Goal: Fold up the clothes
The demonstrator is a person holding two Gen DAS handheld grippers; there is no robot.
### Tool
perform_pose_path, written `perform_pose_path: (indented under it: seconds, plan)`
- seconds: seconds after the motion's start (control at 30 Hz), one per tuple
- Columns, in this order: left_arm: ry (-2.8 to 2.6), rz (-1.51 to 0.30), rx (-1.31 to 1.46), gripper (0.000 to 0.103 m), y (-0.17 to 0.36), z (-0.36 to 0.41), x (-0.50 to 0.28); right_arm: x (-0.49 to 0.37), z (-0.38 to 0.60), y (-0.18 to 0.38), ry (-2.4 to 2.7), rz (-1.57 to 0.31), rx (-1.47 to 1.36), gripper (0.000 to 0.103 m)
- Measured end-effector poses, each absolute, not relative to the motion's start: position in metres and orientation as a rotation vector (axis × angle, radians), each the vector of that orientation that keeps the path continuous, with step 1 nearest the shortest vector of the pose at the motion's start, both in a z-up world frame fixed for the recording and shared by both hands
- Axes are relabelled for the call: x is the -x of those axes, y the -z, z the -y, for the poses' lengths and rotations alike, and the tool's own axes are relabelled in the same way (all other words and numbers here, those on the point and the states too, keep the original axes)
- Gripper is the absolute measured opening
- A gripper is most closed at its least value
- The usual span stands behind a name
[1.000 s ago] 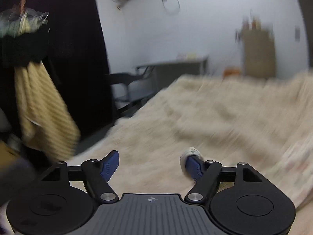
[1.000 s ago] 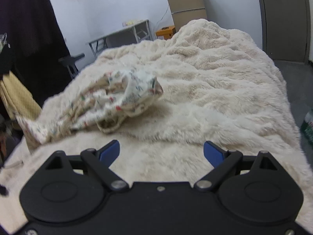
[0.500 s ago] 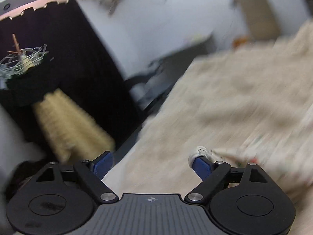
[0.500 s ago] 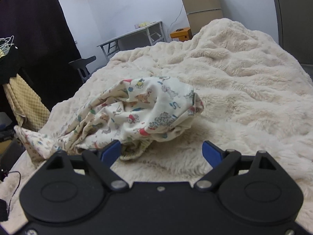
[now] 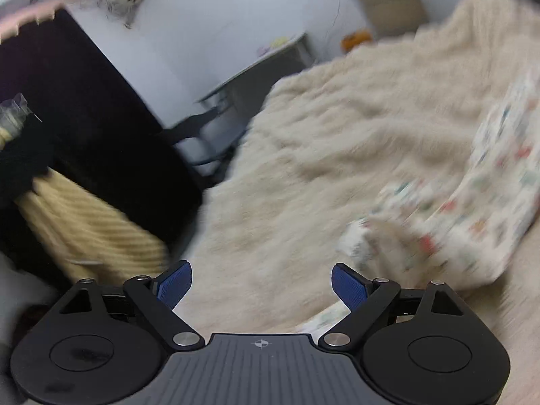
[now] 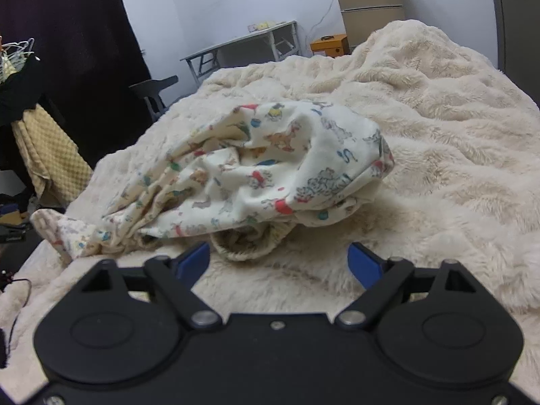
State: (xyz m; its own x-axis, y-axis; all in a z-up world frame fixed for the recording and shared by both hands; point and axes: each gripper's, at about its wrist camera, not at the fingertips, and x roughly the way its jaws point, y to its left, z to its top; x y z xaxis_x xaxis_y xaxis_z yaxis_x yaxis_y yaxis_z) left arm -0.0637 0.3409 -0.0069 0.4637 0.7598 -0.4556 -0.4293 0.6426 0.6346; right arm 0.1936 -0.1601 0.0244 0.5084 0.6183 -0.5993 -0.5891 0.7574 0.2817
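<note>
A cream garment point(image 6: 270, 168) printed with small cartoon animals lies crumpled on the fluffy beige blanket point(image 6: 438, 135). Its ribbed hem point(image 6: 249, 249) sits just ahead of my right gripper point(image 6: 278, 249). That gripper's jaws are closing, and the blue pads do not touch the cloth. In the blurred left wrist view the same garment point(image 5: 472, 209) lies to the right. My left gripper point(image 5: 260, 270) stands open over bare blanket point(image 5: 303, 135), nothing between its fingers, and a loose cloth end lies just beyond its right finger.
A yellow checked cloth point(image 6: 44, 155) hangs at the left by a dark curtain. Beyond the bed stand a dark chair point(image 6: 155, 87), a grey table point(image 6: 243, 47), an orange box point(image 6: 329, 44), a tall cabinet point(image 6: 371, 6) and a door point(image 6: 516, 17). The bed's left edge is close.
My right gripper came closer to the garment and its jaws narrowed. The left gripper rolled and widened; the white cloth end that sat on its right finger has come off.
</note>
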Motion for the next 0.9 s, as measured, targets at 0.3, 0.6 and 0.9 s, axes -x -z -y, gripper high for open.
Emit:
perform_pose_path:
  seconds: [0.3,0.6,0.9]
  plan:
    - [-0.808,-0.765,-0.568,0.087,-0.029,-0.313,0.11,-0.215,0.188,-0.04,-0.666,-0.645,-0.178,0.029]
    - [0.025,-0.35,-0.352,0.088,-0.049,-0.231,0.069,-0.19,0.201,-0.078,-0.733,-0.434,-0.209,0.01]
    - [0.157,-0.433,-0.385,0.07,0.021,-0.159,-0.037,-0.148,0.243,-0.156,-0.697,-0.158,-0.228,0.009]
